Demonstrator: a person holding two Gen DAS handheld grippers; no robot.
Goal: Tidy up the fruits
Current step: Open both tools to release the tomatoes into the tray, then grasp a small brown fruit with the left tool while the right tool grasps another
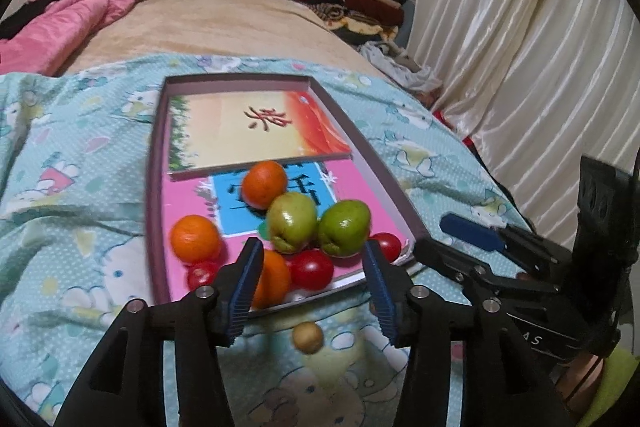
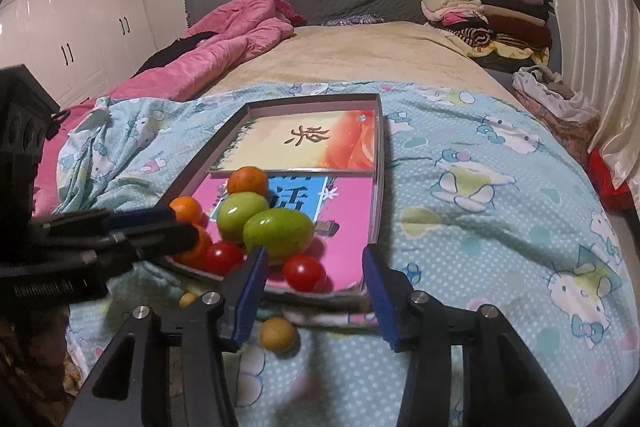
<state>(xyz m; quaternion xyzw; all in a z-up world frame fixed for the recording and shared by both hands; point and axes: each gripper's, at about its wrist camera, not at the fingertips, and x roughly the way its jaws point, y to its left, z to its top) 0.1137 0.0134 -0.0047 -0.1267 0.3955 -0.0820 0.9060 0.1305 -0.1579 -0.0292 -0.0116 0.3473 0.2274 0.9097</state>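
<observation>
Shallow grey-rimmed cardboard tray (image 1: 362,151) lying mid-frame on the blue cartoon-print quilt (image 1: 80,163), holding oranges (image 1: 195,238), two green fruits (image 1: 345,233) and red cherry tomatoes (image 1: 311,269), one orange partly hiding behind a blue-padded finger. Small tan round fruit (image 1: 307,337) sitting outside, lower centre. Left gripper (image 1: 312,287) and right gripper (image 2: 314,293) both angling downward, jaws standing apart and gripping nothing.

In the left wrist view, the left gripper's (image 1: 312,267) near finger (image 1: 250,275) is covering part of an orange (image 1: 276,279) at the tray's (image 1: 158,187) front edge, and a red tomato (image 1: 200,274) is peeking out half-hidden behind it. In the right wrist view, the left gripper (image 2: 160,227) is reaching across and hiding most of one orange (image 2: 200,247), while a small yellowish fruit (image 2: 187,299) is showing only partly beside the right gripper's (image 2: 316,291) finger (image 2: 250,291)
</observation>
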